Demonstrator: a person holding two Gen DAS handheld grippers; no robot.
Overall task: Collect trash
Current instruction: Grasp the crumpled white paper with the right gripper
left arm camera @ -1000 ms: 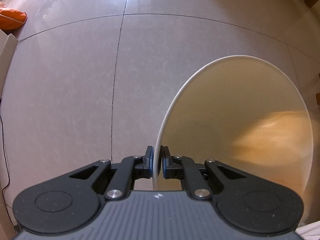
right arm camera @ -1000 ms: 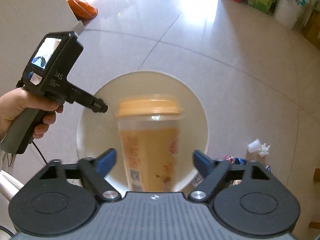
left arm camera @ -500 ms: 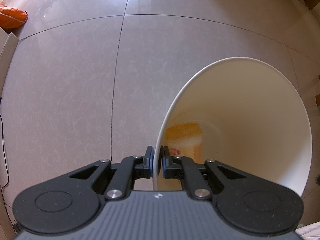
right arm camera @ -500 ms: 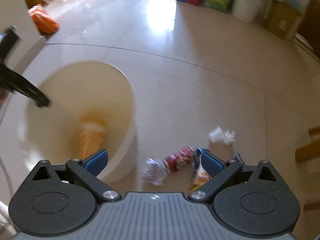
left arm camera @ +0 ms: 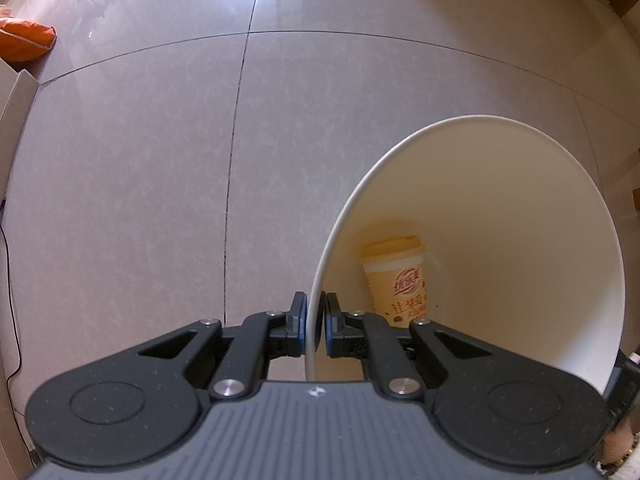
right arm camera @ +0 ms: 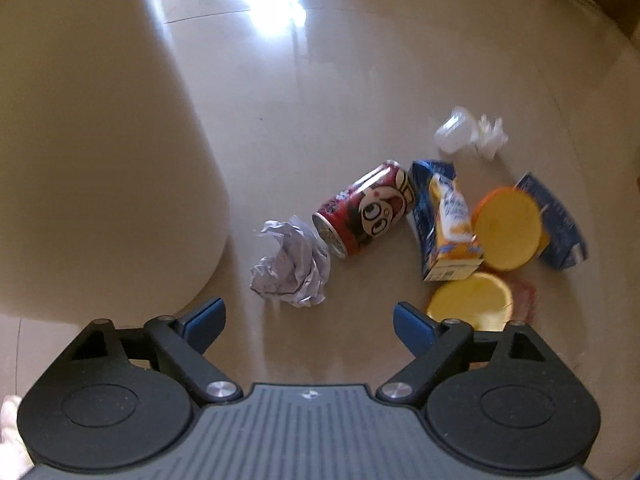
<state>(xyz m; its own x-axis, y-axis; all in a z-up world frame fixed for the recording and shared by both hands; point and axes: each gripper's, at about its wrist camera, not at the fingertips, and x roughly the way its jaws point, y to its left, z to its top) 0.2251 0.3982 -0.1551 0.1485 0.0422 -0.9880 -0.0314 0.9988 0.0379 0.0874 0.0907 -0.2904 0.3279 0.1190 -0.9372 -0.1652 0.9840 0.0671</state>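
The left tool (left arm camera: 314, 326) points straight down at the floor (left arm camera: 160, 160), its blue pads pinched together on the thin rim of the white bin (left arm camera: 520, 208), one pad outside the wall and one inside. Looking down past that tool into the bin, a milk tea cup (left arm camera: 398, 280) with a yellow lid stands on the bottom close to the gripped side; its lower part is hidden behind the tool's inner finger.

The right tool (right arm camera: 310, 318) tilts steeply down towards the floor, its jaws spread wide and closing a little, with nothing between them. Just beyond its fingertips lies a crumpled paper ball (right arm camera: 292, 264), and touching that ball's far side is a red drink can (right arm camera: 366, 210) on its side. To the right of the can a blue-and-yellow carton (right arm camera: 446, 224) lies flattened, with an orange-lidded cup (right arm camera: 506, 228) against it and a second yellow lid (right arm camera: 470, 300) nearer, partly covered by the tool's right finger. A blue wrapper (right arm camera: 556, 224) shows behind the orange lid, much of it hidden. Farther off sit a clear plastic cup (right arm camera: 454, 132) and a white tissue wad (right arm camera: 490, 136), both blurred. The bin's outer wall fills the left of this view, out of focus.
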